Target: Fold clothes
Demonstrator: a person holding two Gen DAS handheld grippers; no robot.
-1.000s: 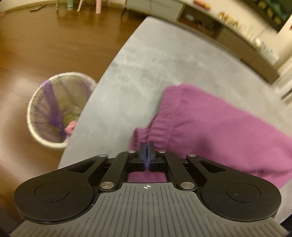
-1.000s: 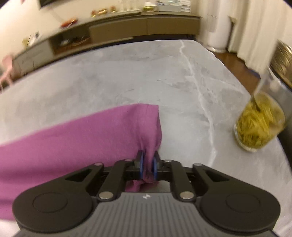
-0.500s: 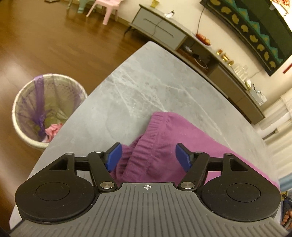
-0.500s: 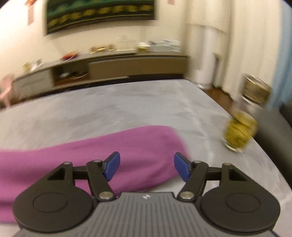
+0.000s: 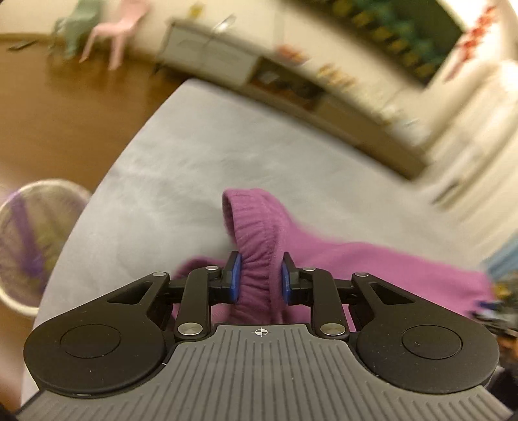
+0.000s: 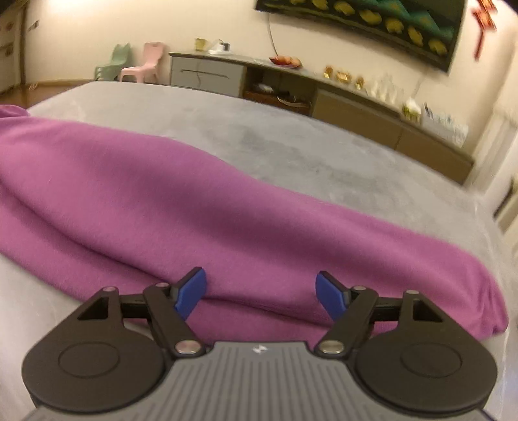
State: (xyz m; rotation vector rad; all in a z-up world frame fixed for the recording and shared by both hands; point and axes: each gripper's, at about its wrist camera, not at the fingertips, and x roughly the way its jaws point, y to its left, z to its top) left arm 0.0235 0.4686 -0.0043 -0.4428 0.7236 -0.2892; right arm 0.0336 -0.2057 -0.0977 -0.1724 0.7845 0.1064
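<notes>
Your left gripper point(image 5: 257, 275) tilts down over the near left of the grey table point(image 5: 181, 168), its jaws just closing on the purple garment point(image 6: 226, 207) waistband. Your right gripper point(image 6: 260, 293) has just been opening; it hangs spread wide over the cloth's near edge, gripping nothing.

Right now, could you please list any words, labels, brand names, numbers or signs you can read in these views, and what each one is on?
No readable text in either view.
Red wall ornament: too blurred to tell whether it carries characters.
Dark wall hanging: yellow shapes only, no letters.
Purple garment: no label showing.
</notes>
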